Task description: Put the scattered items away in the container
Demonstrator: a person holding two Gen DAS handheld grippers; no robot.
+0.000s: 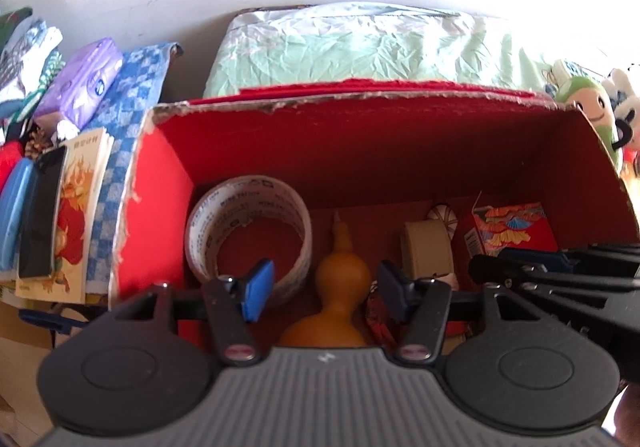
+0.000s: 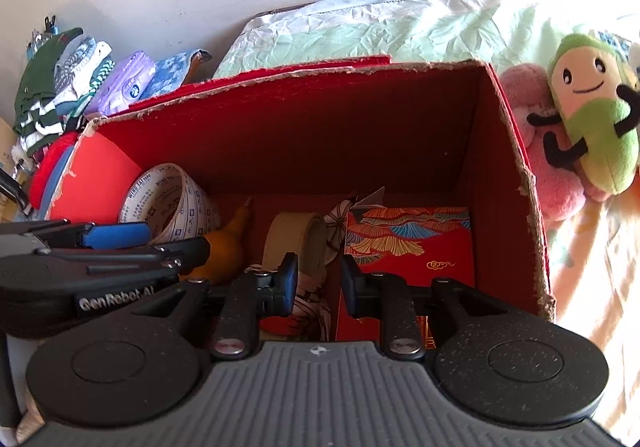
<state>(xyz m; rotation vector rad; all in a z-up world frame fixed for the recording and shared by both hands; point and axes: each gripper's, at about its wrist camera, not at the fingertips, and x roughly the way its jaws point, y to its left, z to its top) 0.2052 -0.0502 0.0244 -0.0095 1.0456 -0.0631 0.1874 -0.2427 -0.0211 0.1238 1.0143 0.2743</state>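
- left tongs (image 1: 324,285) over red box (image 1: 360,135), blue pads partly apart either side of the orange gourd (image 1: 340,267); can't tell if they touch it
- right tongs (image 2: 318,283) also over the box, narrow gap, nothing visibly clamped; patterned cloth item (image 2: 310,299) below them
- on the box floor: printed tape roll (image 1: 248,235) left, beige tape roll (image 2: 296,243) middle, red patterned card box (image 2: 412,243) right
- outside left: tissue pack (image 1: 82,83), books, clothes
- outside right: green plush toy (image 2: 592,119) on pale green bedding (image 1: 360,47)
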